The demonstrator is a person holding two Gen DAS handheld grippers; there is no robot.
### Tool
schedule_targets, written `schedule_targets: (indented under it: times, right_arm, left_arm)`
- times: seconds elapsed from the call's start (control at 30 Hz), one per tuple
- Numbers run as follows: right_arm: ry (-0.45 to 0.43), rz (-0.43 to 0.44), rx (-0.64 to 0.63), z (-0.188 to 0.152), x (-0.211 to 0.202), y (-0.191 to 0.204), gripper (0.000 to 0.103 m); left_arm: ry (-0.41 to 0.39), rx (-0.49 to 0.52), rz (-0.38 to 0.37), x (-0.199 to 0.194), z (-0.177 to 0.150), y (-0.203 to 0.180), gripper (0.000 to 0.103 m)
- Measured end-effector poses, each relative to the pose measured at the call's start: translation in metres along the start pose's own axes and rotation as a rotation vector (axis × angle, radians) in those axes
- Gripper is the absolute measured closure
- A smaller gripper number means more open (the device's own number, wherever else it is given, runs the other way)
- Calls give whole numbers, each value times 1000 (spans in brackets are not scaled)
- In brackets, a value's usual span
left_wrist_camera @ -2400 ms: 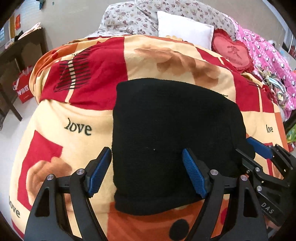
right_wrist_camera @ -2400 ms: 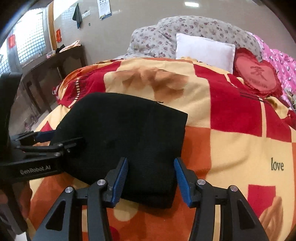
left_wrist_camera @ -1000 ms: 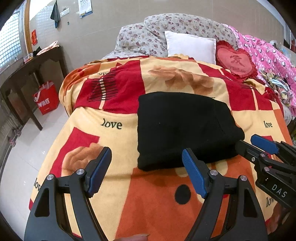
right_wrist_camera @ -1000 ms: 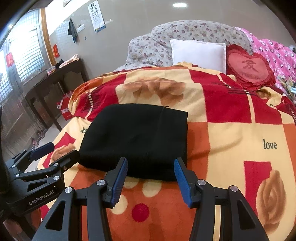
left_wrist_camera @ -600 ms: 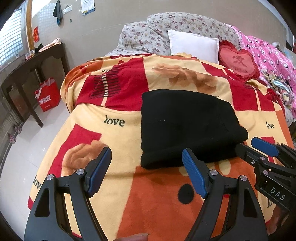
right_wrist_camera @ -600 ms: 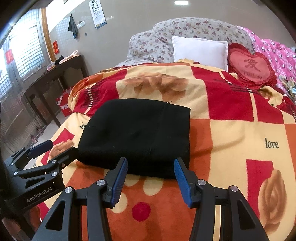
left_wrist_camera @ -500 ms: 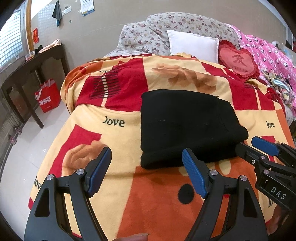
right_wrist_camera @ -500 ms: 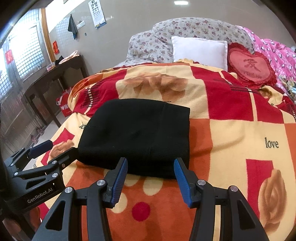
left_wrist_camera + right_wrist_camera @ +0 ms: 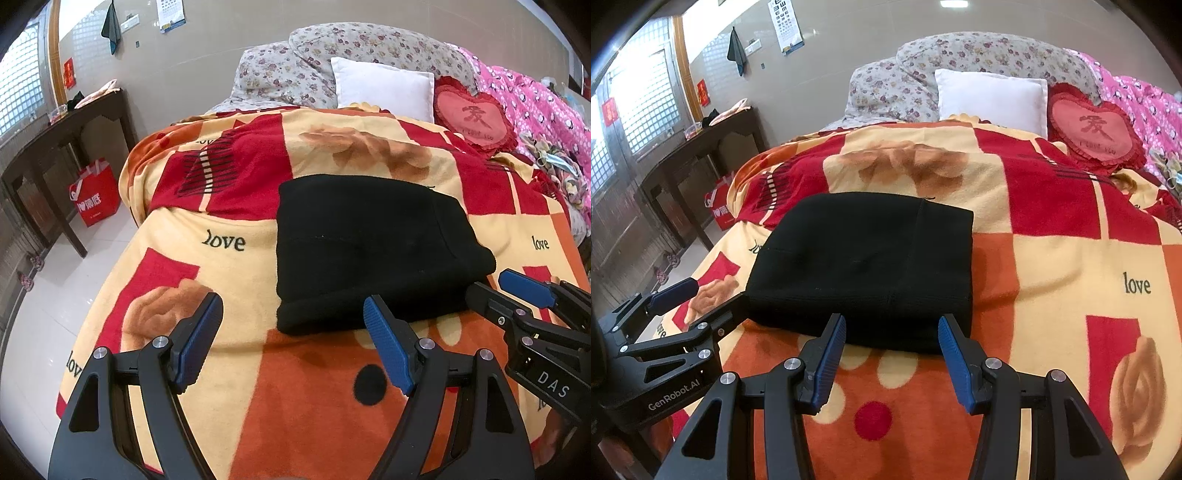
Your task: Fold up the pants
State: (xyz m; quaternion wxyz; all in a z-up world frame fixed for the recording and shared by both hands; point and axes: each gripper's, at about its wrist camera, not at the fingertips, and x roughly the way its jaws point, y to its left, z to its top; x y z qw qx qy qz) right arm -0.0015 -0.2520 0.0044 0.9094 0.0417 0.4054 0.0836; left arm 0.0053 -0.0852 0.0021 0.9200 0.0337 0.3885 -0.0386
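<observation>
The black pants (image 9: 373, 254) lie as a compact, thick rectangle on the bed's patterned blanket (image 9: 229, 243), near its foot end, with a rounded fold edge facing the cameras. The folding looks finished or nearly so: no leg or waistband trails out of the bundle.

The left tool (image 9: 291, 339) hangs wide open and empty just short of the pants' near-left corner. The right tool (image 9: 892, 354) is equally spread and empty in front of the near edge, touching nothing that can be seen.

If any step remains, it is probably a last press to flatten the bundle or a pull-away. A press would mean lowering both tools evenly so the layers do not slide.

Beyond the pants are a white pillow (image 9: 384, 88) and a red heart cushion (image 9: 474, 116). A red shopping bag (image 9: 96, 197) stands on the floor by a dark side table (image 9: 70, 125); its contents cannot be seen.
</observation>
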Motion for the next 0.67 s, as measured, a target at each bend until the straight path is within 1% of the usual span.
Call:
schedule_targets:
  times: [0.33, 0.53, 0.67]
  right_arm:
    - [5, 0, 4, -1, 3, -1, 53]
    - [16, 2, 10, -3, 6, -6, 53]
    - [6, -31, 16, -2, 1, -21, 53]
  left_arm:
    - [10, -2, -7, 4, -1, -3, 24]
    - [-12, -5, -17, 3, -1, -5, 24]
    - [-11, 6, -21, 2, 1, -6, 24]
